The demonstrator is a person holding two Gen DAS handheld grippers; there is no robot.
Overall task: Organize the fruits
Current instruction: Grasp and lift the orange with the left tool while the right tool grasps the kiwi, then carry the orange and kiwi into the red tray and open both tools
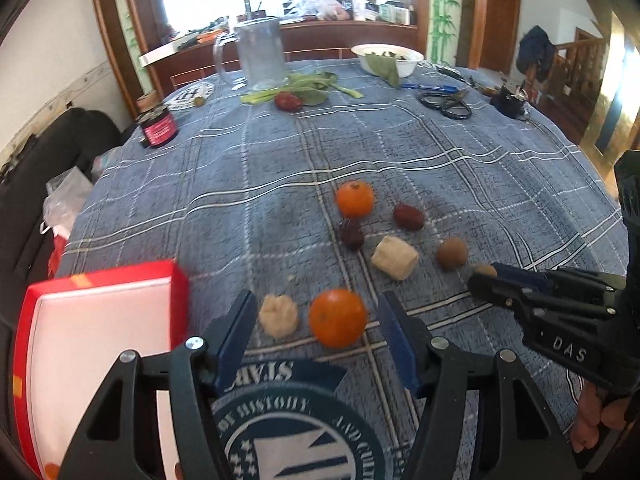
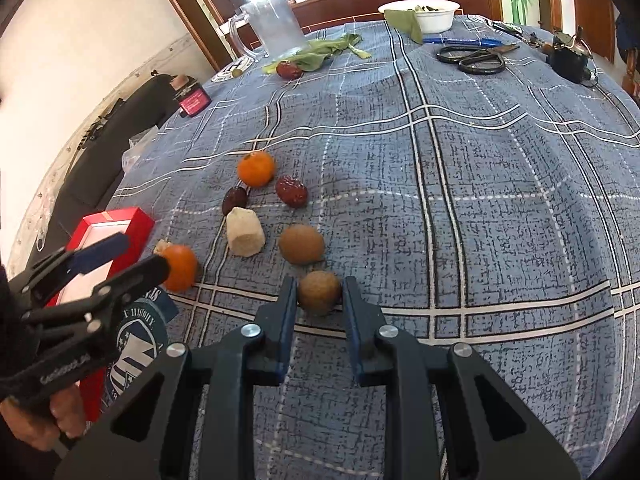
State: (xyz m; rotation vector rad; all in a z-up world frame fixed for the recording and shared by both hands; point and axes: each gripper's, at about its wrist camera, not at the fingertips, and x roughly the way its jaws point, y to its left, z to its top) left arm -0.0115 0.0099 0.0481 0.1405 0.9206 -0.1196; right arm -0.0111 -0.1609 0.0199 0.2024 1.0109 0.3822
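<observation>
My left gripper (image 1: 316, 316) is open, its fingers on either side of a near orange (image 1: 338, 318) and a pale lump (image 1: 278, 315). My right gripper (image 2: 319, 292) has its fingers close against a small brown fruit (image 2: 320, 291) on the cloth. A second brown fruit (image 2: 301, 244), a pale cut chunk (image 2: 244, 232), two dark red dates (image 2: 291, 191) (image 2: 235, 199) and a far orange (image 2: 256, 168) lie beyond. A red box (image 1: 100, 320) with a white inside sits at the left.
A blue plaid cloth (image 1: 240, 184) covers the table. At the far side stand a clear pitcher (image 1: 260, 52), greens with a red fruit (image 1: 288, 101), a white bowl (image 1: 386, 58), scissors (image 1: 446, 105), a pen (image 1: 430, 88) and a dark jar (image 1: 158, 126).
</observation>
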